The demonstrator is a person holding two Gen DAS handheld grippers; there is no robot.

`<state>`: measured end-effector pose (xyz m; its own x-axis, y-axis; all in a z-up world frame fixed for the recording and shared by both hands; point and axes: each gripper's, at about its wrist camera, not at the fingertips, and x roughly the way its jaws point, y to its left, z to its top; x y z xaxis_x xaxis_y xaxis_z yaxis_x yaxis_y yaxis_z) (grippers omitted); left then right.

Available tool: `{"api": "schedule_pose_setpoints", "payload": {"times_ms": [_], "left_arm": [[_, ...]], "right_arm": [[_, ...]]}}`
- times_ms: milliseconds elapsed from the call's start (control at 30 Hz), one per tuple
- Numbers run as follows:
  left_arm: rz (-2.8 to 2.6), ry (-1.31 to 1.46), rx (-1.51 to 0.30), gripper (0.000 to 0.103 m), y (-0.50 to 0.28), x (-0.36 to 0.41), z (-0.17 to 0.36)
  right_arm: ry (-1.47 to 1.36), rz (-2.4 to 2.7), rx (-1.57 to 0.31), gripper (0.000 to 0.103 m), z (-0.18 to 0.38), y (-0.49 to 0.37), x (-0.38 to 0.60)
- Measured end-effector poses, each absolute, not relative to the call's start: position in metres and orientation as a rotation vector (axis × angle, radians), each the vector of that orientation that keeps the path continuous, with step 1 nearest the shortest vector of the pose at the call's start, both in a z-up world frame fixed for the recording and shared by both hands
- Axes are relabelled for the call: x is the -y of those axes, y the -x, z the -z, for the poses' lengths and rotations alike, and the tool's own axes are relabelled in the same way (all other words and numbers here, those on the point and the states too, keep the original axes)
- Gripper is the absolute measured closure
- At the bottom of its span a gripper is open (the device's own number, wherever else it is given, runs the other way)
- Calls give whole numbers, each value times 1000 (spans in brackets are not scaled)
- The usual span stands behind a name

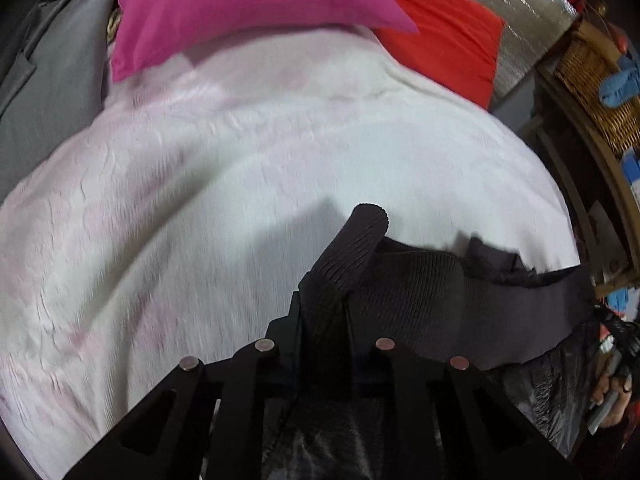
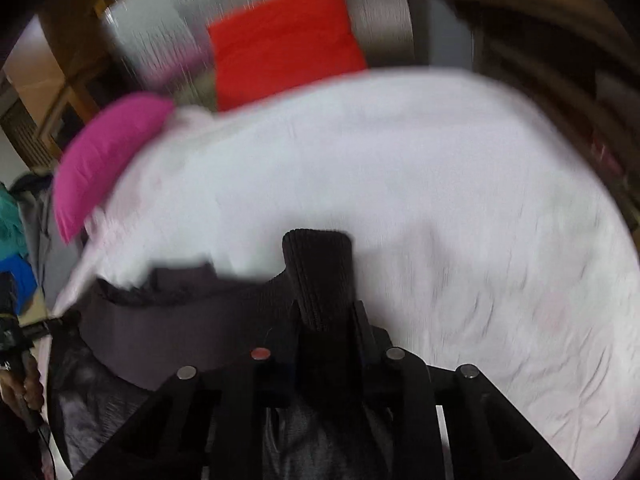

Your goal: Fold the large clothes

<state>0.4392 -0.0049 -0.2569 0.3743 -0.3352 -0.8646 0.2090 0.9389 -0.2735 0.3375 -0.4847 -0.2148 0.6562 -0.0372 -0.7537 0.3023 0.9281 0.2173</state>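
A dark garment with a ribbed knit hem (image 1: pixel 420 280) hangs stretched between my two grippers over the near edge of a white bed (image 1: pixel 240 200). My left gripper (image 1: pixel 324 310) is shut on one ribbed corner, and a fold of it (image 1: pixel 360 240) sticks up past the fingers. The cloth runs right towards the other hand (image 1: pixel 612 392). My right gripper (image 2: pixel 326 318) is shut on the opposite ribbed corner (image 2: pixel 318 268). From there the garment (image 2: pixel 168 316) runs left. The garment's lower part hangs below both grippers, mostly hidden.
A pink pillow (image 1: pixel 240 8) and a red pillow (image 1: pixel 444 40) lie at the bed's far end against a silvery headboard (image 1: pixel 520 12). A grey garment (image 1: pixel 52 92) lies at the left. A wicker basket (image 1: pixel 592 80) on brown shelving stands to the right.
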Motion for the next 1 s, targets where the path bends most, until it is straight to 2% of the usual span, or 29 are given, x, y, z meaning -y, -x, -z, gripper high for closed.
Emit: {"api": "schedule_pose_setpoints", "payload": {"times_ms": [67,167,200,267,333,367,500,667,867,1000], "left_arm": [[336,163,-1115,85,-450,6,259],[287,103,-1141,81,-457,12,287],[258,67,-1186,72,-454,15,304],[269,91,-1139,69,-444,10,303],[268,122,-1147,42,-435,0,294],[273,143,-1160,40,-431,-6,289],[275,150,-1029,40,-383,-34,249],[338,163,-896,31,-292,-69,217],[479,364,-979,30,-186,-97,254],[475,550,-1094,30,-175,-99,297]], "right_arm": [[-353,209,-824,79,218,-347,489],[-375,226,-919,78,258,-364,491],[-407,228,-959,73,272,-366,492],[-487,211,-922,66,275,-355,501],[-598,203,-888,36,263,-332,513],[-642,200,-862,22,256,-319,519],[-719,139,-730,22,221,-235,528],[-801,15,-660,22,208,-119,516],[-1009,-177,-660,14,239,-25,478],[-1053,-162,-763,13,282,-26,452]]}}
